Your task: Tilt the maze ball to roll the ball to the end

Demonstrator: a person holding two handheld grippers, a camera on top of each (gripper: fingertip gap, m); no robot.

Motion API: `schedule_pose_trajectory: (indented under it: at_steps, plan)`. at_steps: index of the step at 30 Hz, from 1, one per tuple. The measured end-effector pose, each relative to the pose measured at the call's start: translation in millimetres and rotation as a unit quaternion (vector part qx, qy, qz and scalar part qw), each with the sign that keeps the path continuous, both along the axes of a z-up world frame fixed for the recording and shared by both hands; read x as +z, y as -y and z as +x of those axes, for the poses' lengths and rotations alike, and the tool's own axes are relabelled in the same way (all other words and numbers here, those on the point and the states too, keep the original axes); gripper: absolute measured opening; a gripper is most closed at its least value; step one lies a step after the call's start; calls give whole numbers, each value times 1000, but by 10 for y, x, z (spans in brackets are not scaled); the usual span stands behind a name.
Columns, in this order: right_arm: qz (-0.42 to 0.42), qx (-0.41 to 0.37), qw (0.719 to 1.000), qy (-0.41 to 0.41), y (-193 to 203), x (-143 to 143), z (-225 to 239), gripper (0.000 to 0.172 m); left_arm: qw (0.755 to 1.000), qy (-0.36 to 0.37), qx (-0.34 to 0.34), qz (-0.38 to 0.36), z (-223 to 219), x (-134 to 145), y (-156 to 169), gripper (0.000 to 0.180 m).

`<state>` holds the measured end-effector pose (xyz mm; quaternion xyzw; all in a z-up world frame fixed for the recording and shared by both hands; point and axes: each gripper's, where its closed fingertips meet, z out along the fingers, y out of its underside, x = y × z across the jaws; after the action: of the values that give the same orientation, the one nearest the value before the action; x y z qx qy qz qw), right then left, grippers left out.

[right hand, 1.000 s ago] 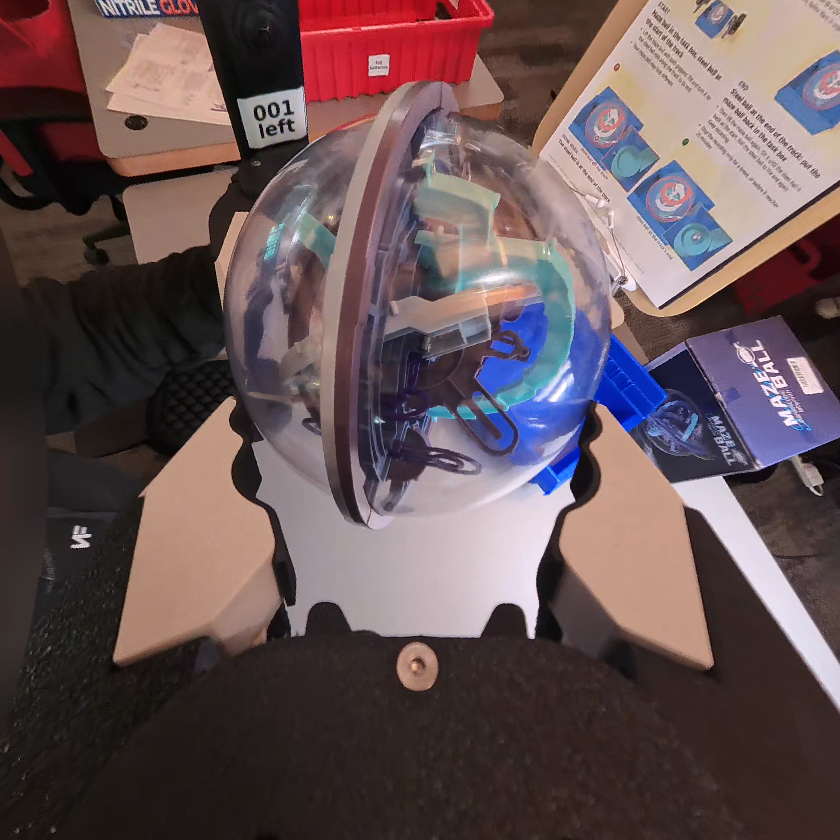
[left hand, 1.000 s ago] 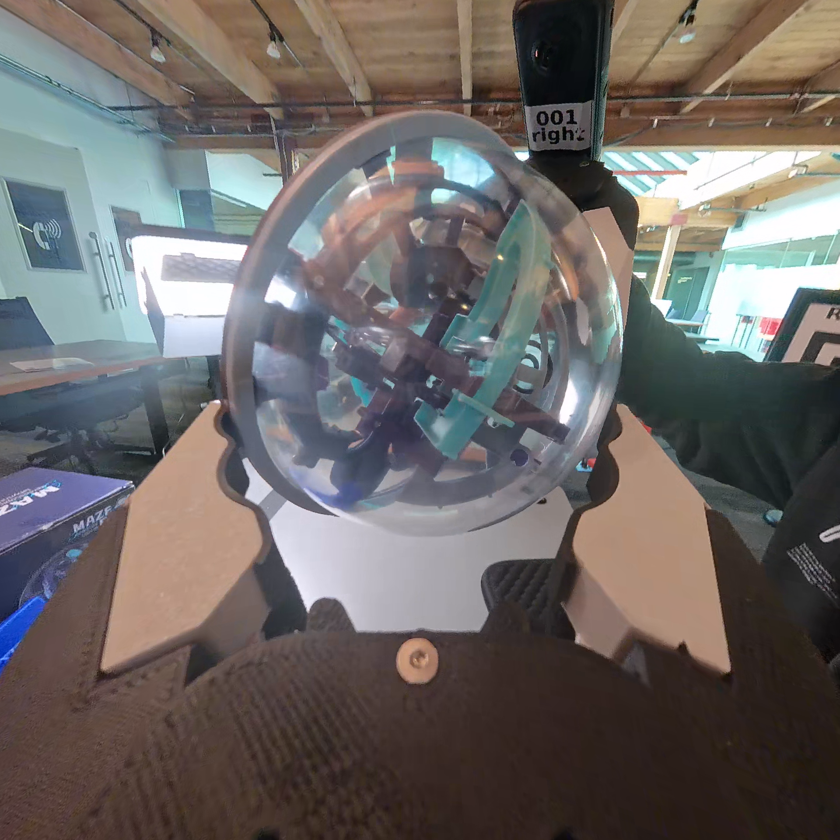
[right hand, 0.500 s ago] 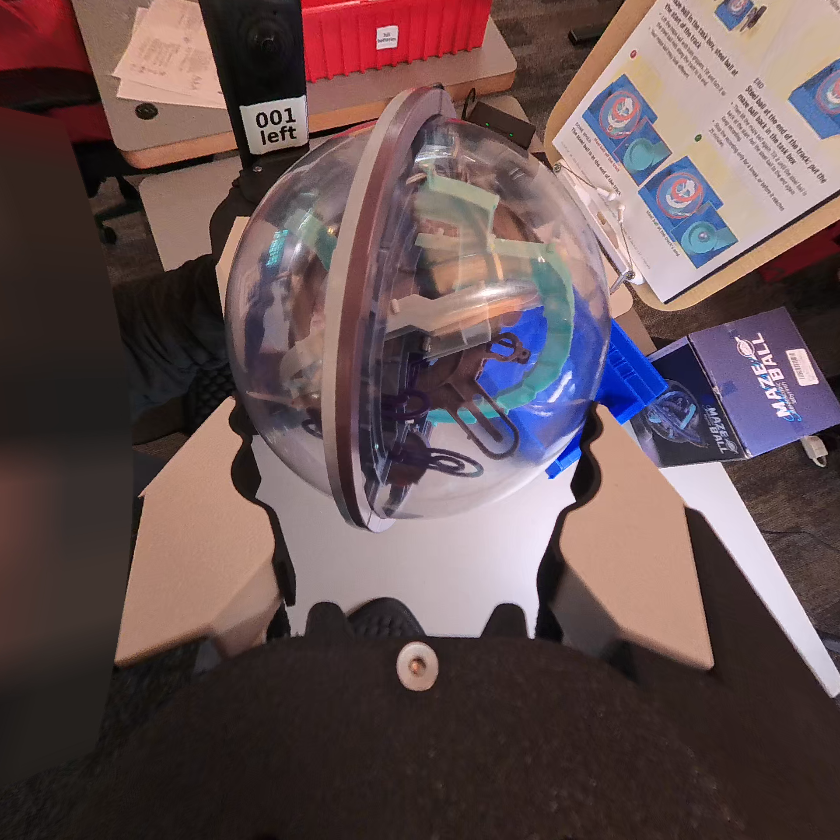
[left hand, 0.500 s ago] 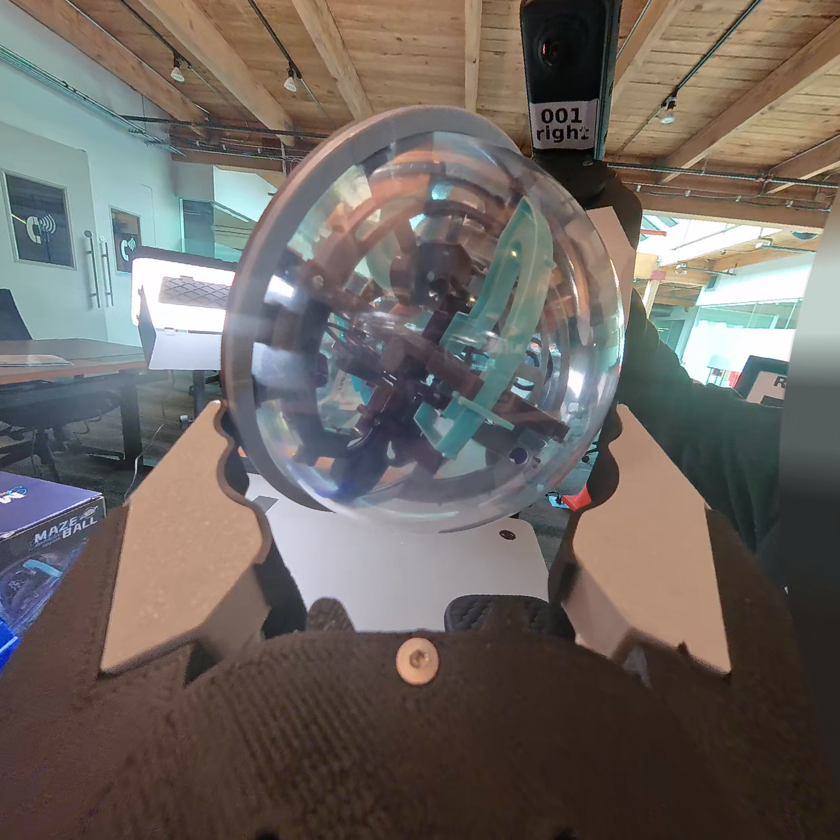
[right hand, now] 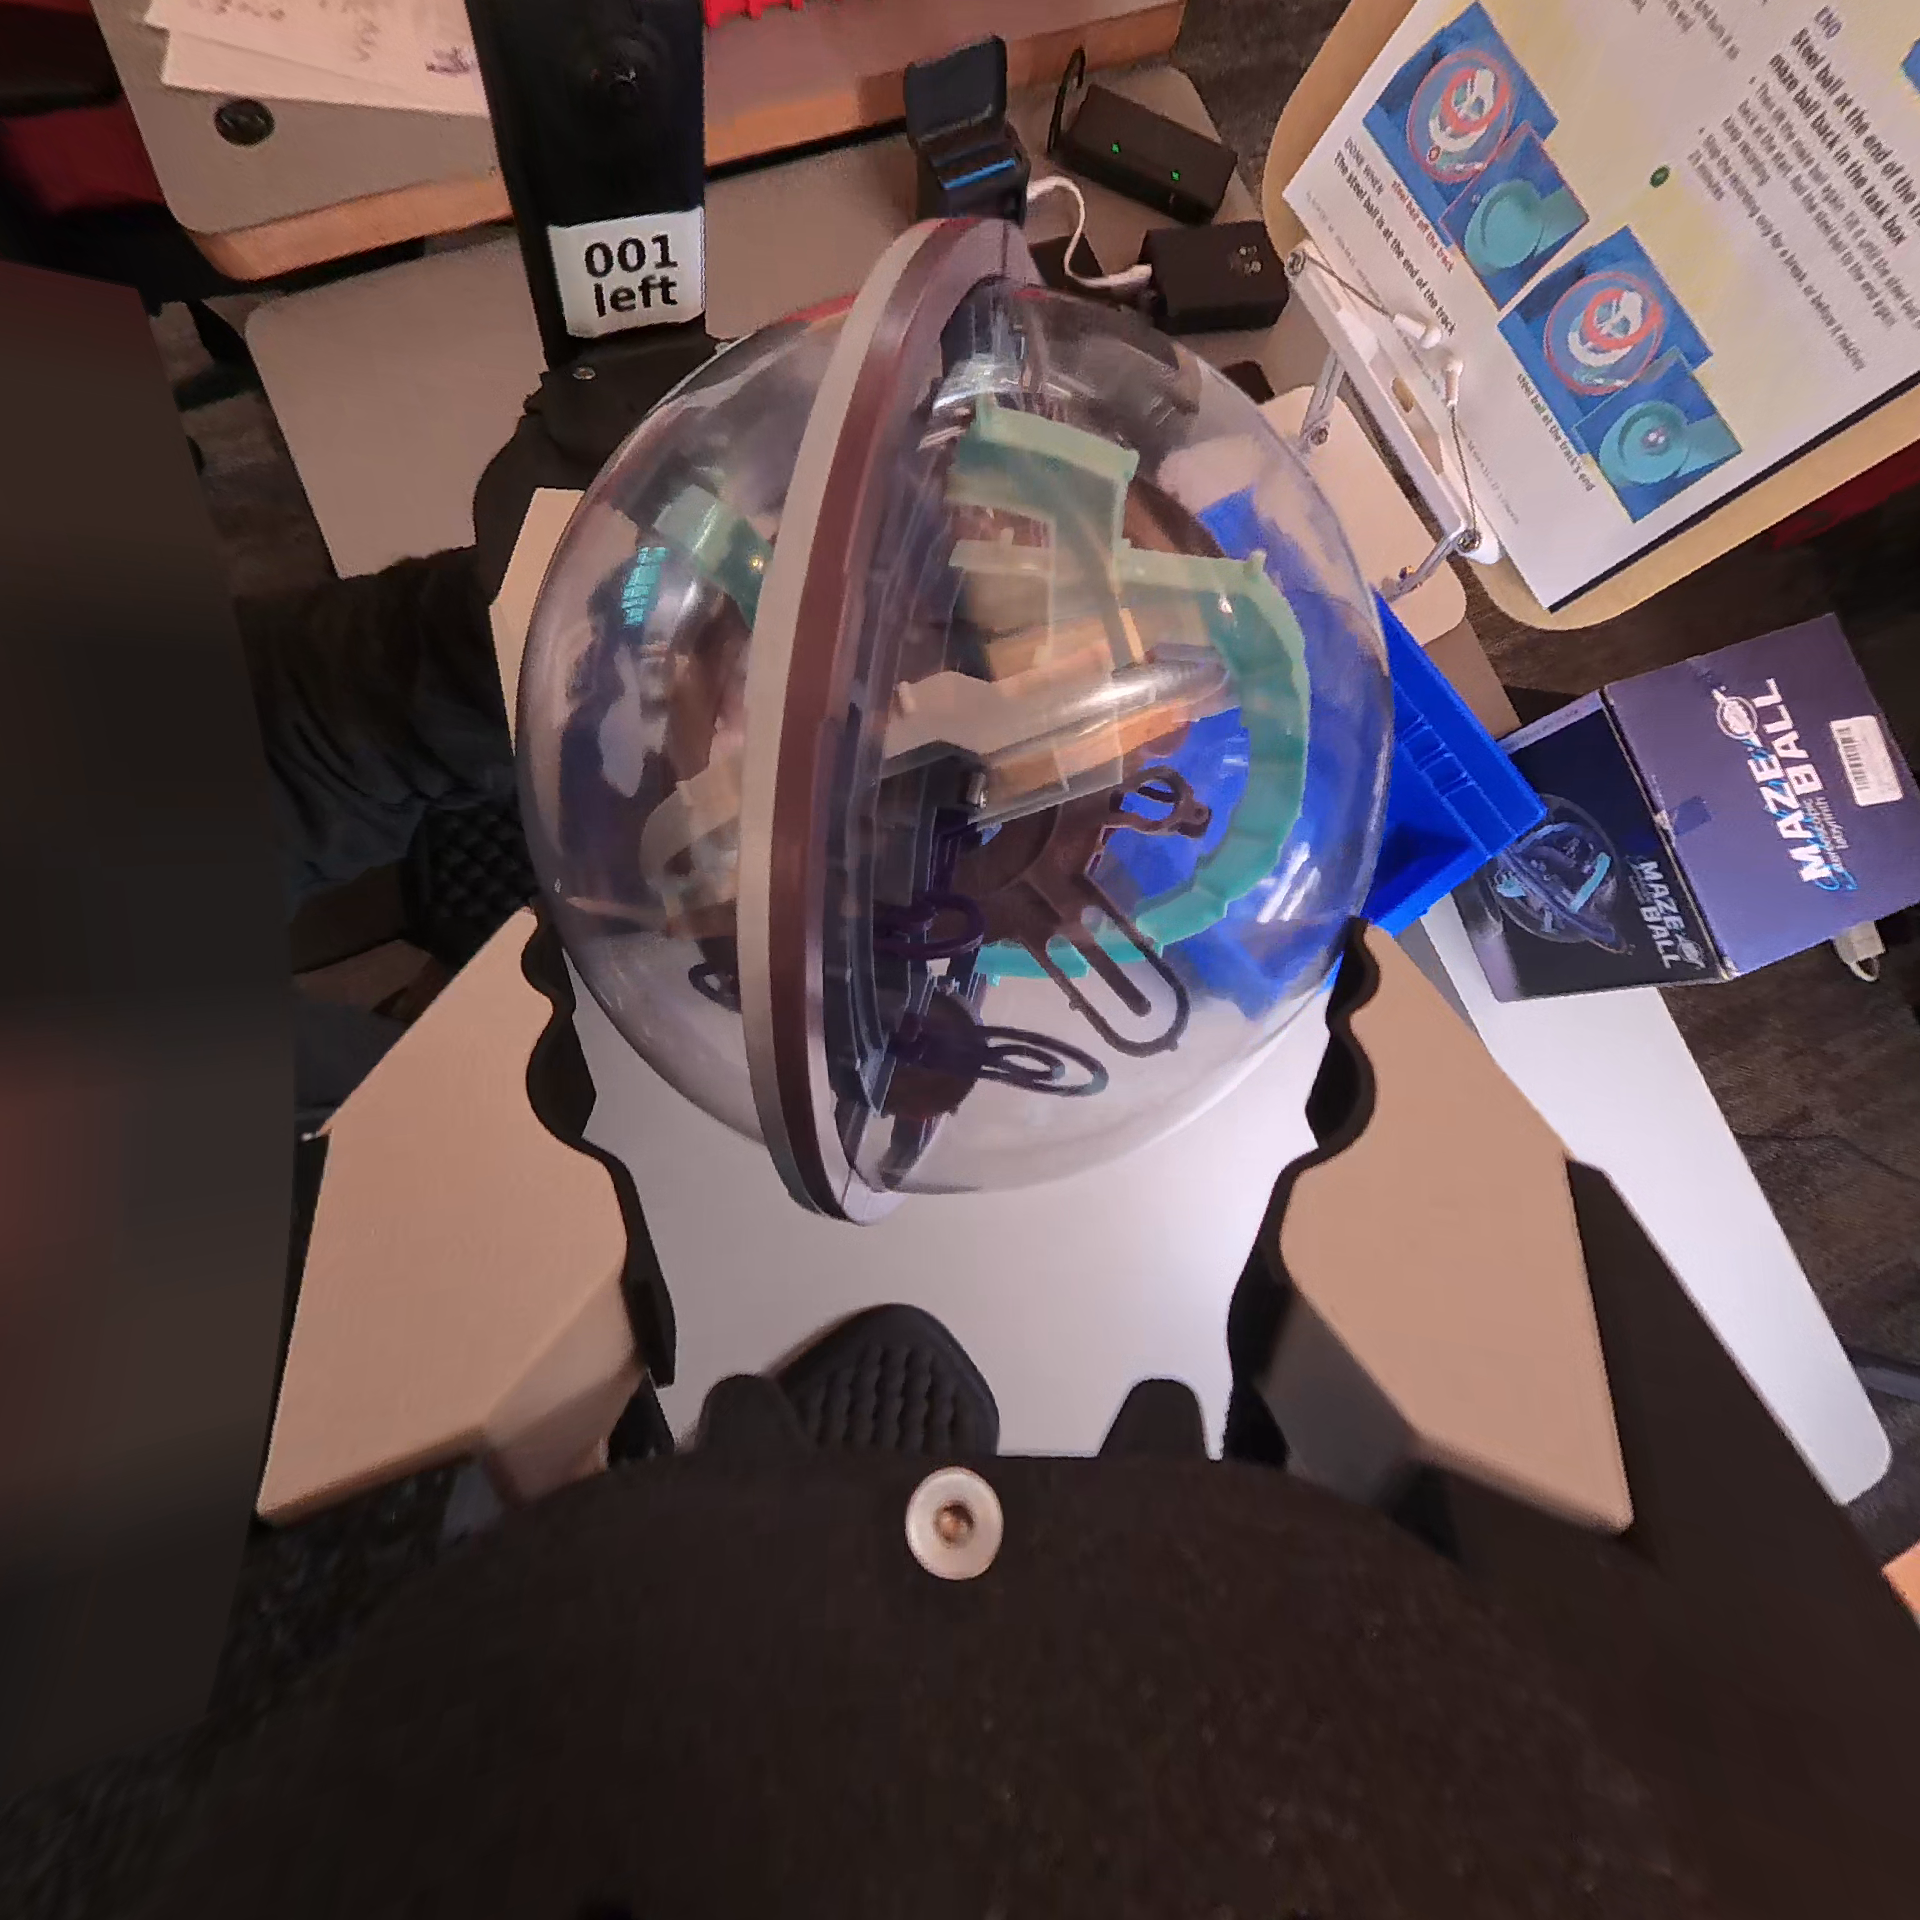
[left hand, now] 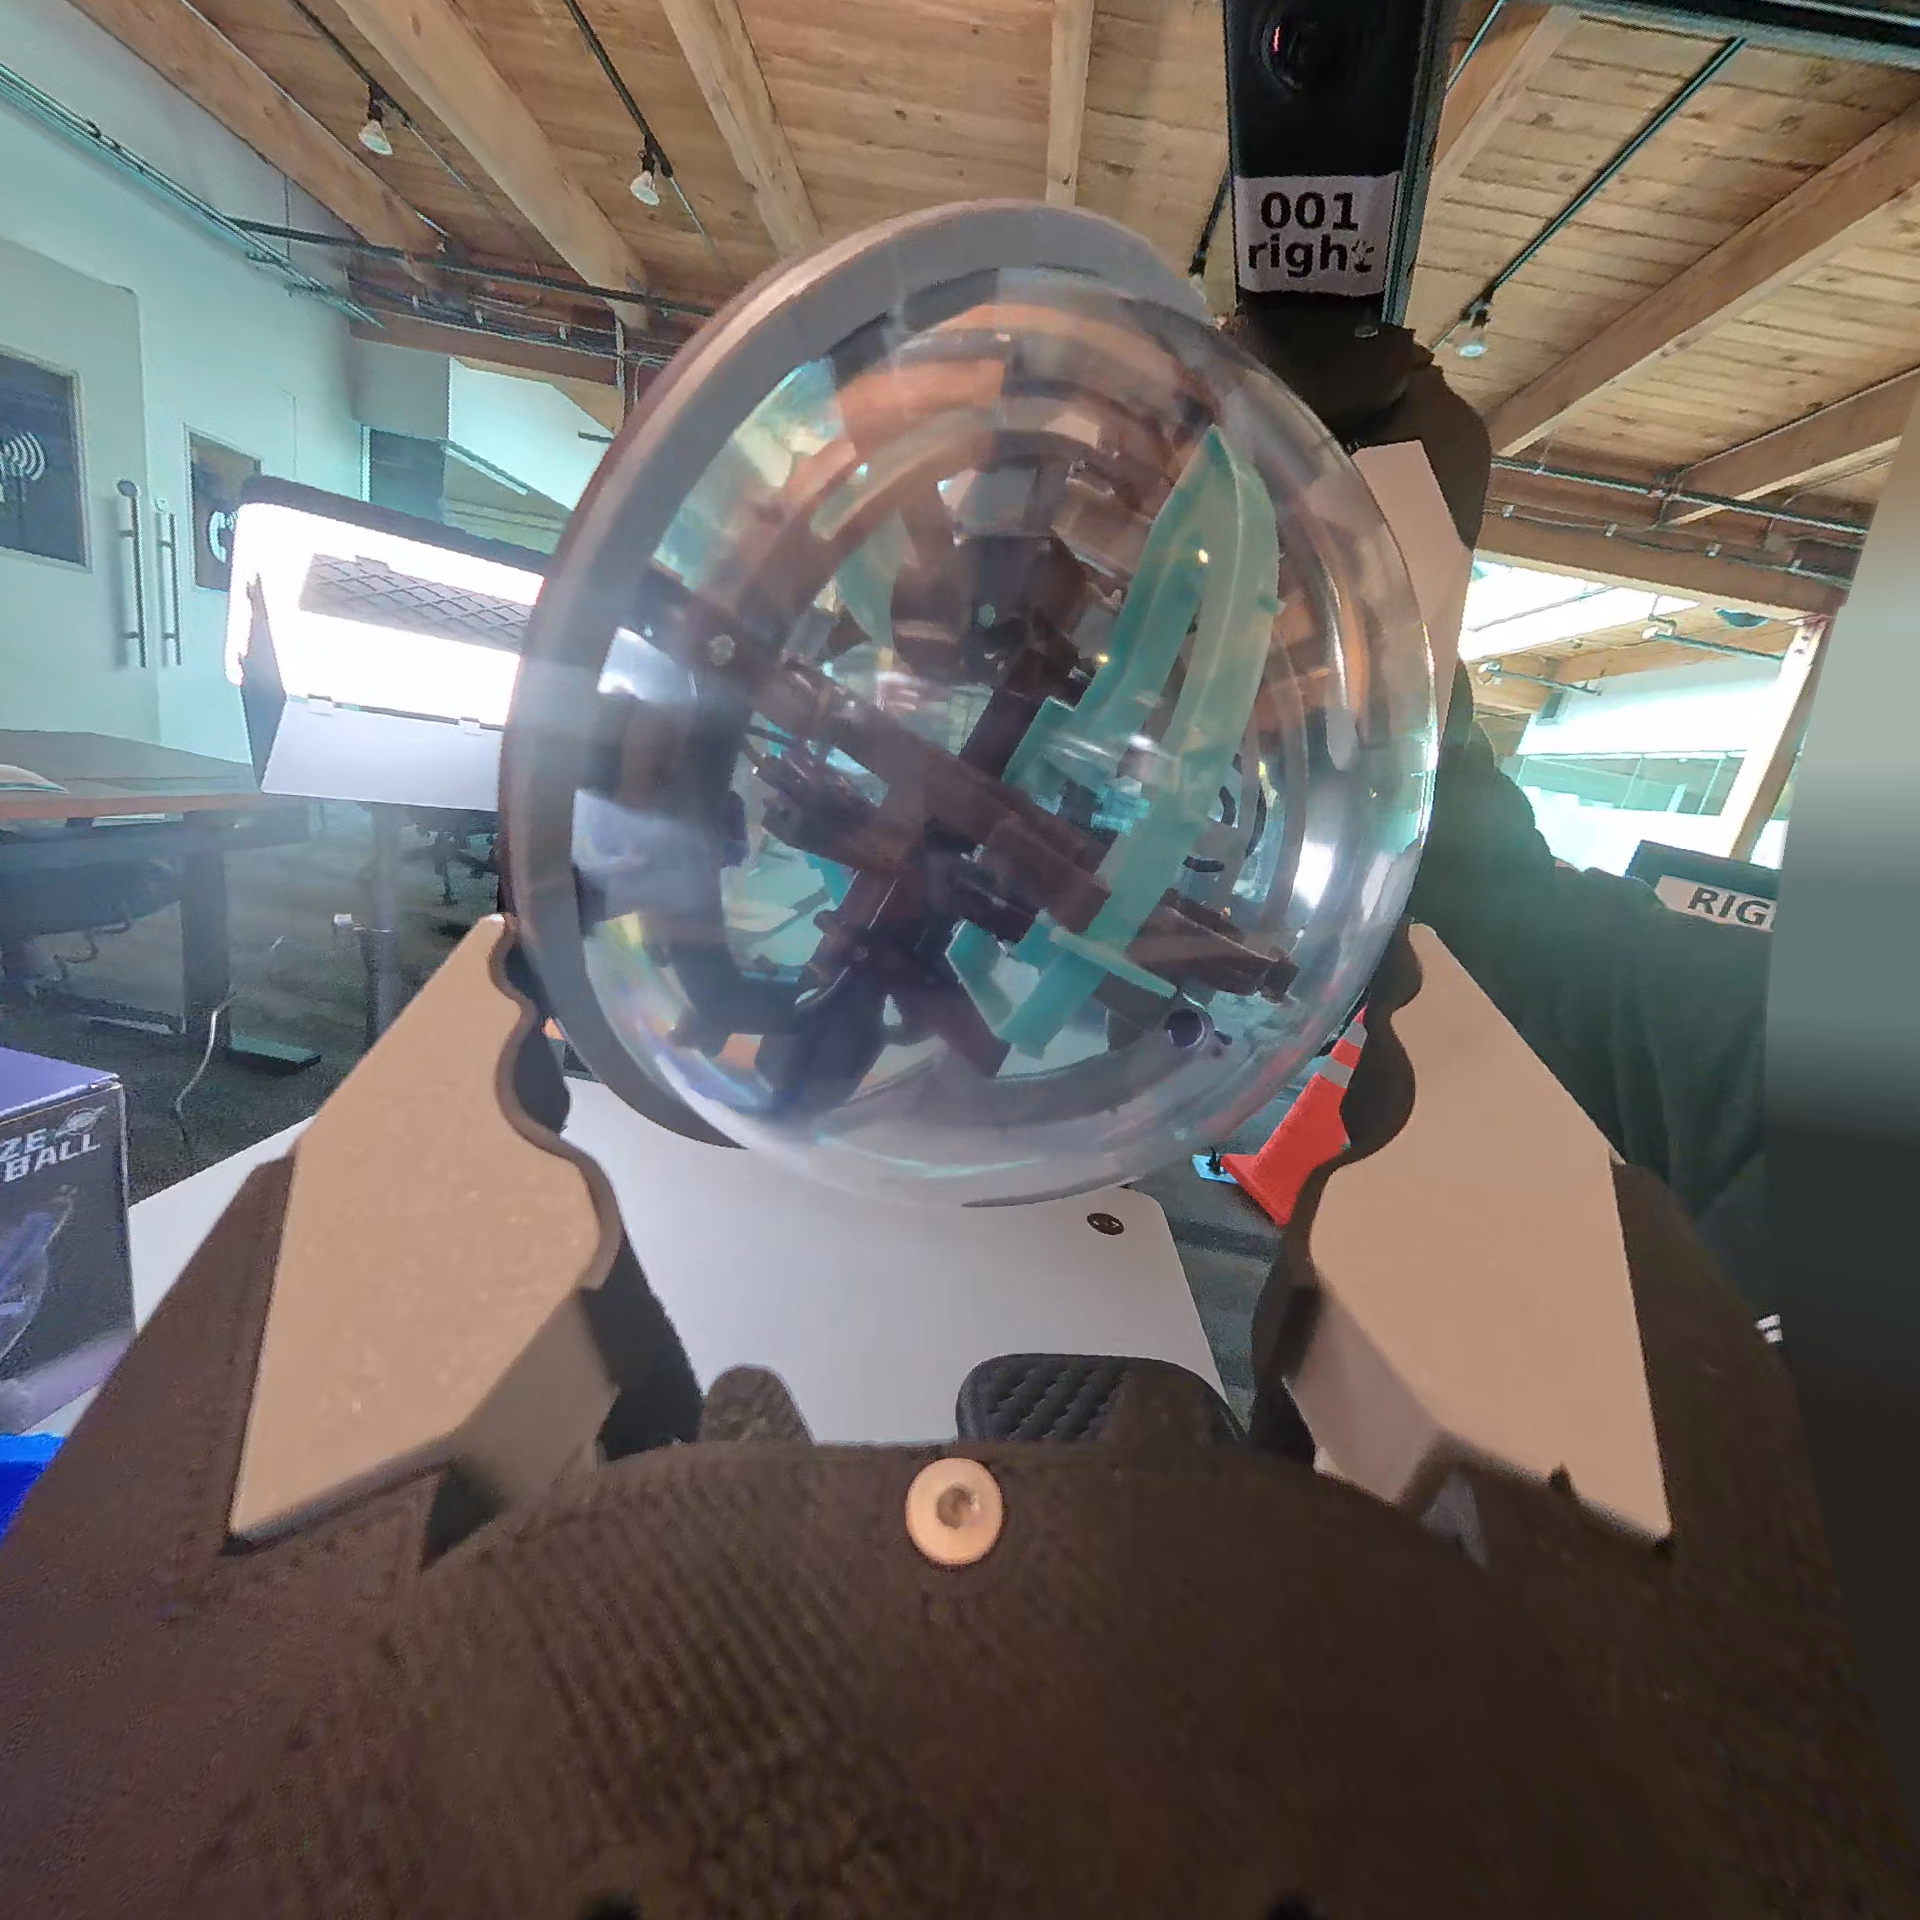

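White table (right hand: 1039, 1299) below, maze ball (left hand: 966, 707) clamped between both tongs.

Left gripper (left hand: 961, 940) and right gripper (right hand: 956, 935) face each other, jaws spread wide, both clamping one sphere.

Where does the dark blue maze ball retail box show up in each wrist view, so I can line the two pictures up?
Left wrist view: the maze ball box sits at the far left edge, cut off by the frame, below and left of the maze ball.
Right wrist view: the box lies at the right, beside the blue bin.
Shared landmark: the clear maze ball, centred in both views.
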<state>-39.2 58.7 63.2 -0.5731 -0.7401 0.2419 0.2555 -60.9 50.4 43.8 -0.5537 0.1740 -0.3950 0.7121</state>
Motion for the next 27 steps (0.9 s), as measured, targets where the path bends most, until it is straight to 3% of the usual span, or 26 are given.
schedule_pose_trajectory:
  at_steps: [11,27]
  plan:
    - [21,5,999,39,7,-524,73,140,999,44,-7,5,130,-586,-10,151]
    - [-126,-23,985,118,-212,-1260,47,140,977,121,-56,-168,204,-1362,-154,151]
